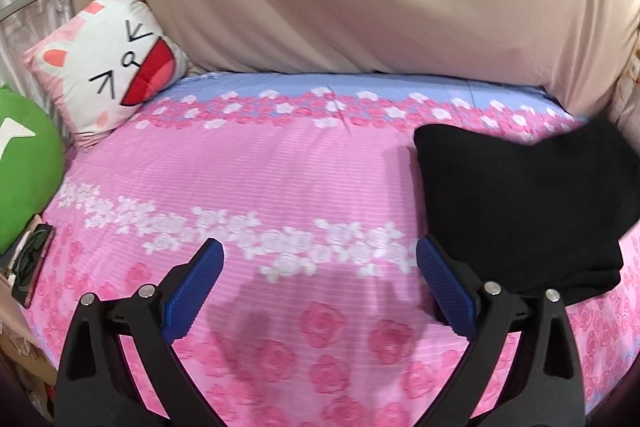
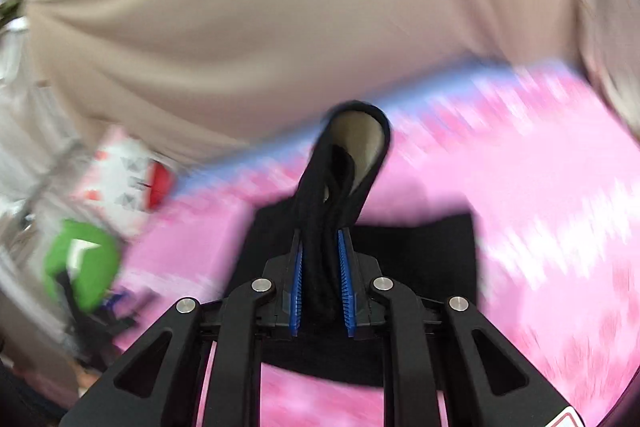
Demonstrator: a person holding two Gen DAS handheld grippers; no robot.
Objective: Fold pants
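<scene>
- The bedsheet [image 1: 280,179], pink with flower bands, fills both views; it is my work surface, and most of it lies bare to the left of the garment.
- The black pants [image 1: 520,203] sit on the sheet at the right side of my left camera's view, already gathered into a compact, layered stack. I judge the folding well advanced: at least one fold is in, and what seems left is the last fold or squaring up the bundle I now hold.
- My right gripper [image 2: 323,259] is clamped on a thick bunch of the pants, several layers pinched between the blue pads, with a loop of fabric standing up beyond the tips. Only the right camera shows this grip; it is heavily blurred, so the fold's edges are hard to read there.
- My left gripper [image 1: 316,267] stands wide apart and holds nothing, over bare sheet just left of the pants. Only the left camera shows this, and it gives the sharp picture of the whole stack.
- The cat-face pillow [image 1: 108,67] and green plush [image 1: 24,163] lie at the far left, well apart from the pants.
</scene>
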